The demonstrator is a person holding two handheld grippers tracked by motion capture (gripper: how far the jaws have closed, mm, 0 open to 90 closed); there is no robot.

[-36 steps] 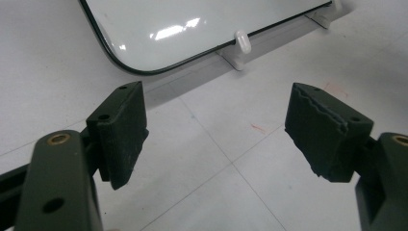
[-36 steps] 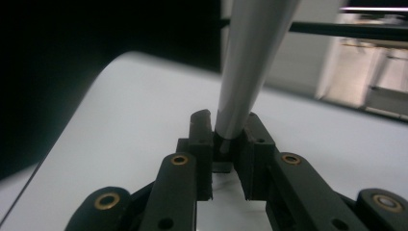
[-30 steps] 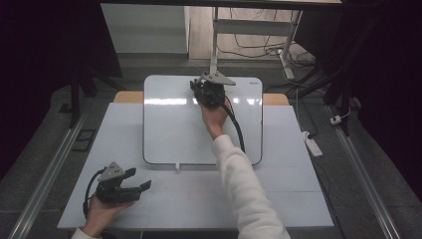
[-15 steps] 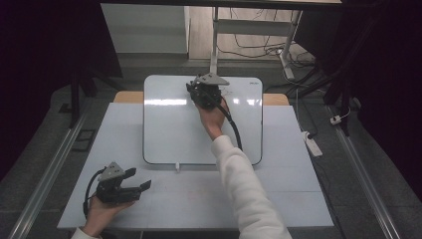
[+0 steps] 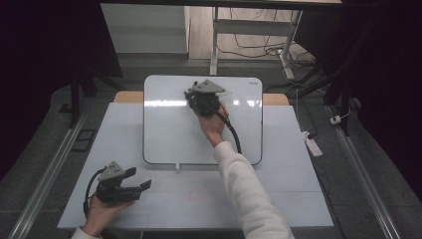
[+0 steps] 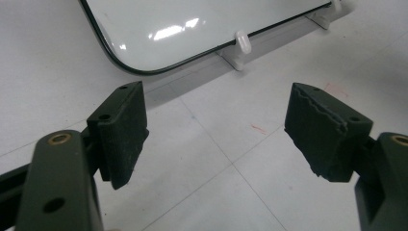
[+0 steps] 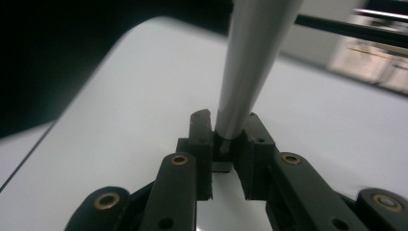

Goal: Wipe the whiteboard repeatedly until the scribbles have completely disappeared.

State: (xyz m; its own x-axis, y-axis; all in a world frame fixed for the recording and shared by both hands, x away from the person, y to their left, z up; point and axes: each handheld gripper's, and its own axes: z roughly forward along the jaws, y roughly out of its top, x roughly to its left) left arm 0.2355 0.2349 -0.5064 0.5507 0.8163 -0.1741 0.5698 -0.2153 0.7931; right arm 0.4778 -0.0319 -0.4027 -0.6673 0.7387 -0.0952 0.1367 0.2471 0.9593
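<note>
Two tongs are in play. The right tongs (image 5: 195, 95) are clamped on a slim grey pen (image 7: 250, 62) – probably a marker, though its tip is out of sight – held over the upper part of the whiteboard (image 5: 169, 134). The pen looks light, stiff and smooth, so it could slip or swivel between the pads; a hold near its lower end, as here, squarely across the barrel, seems soundest. The left tongs (image 6: 216, 139) stand wide and bare above the bench (image 5: 189, 199), near the board's lower corner. The board is likely rigid and glossy – easily smudged.
</note>
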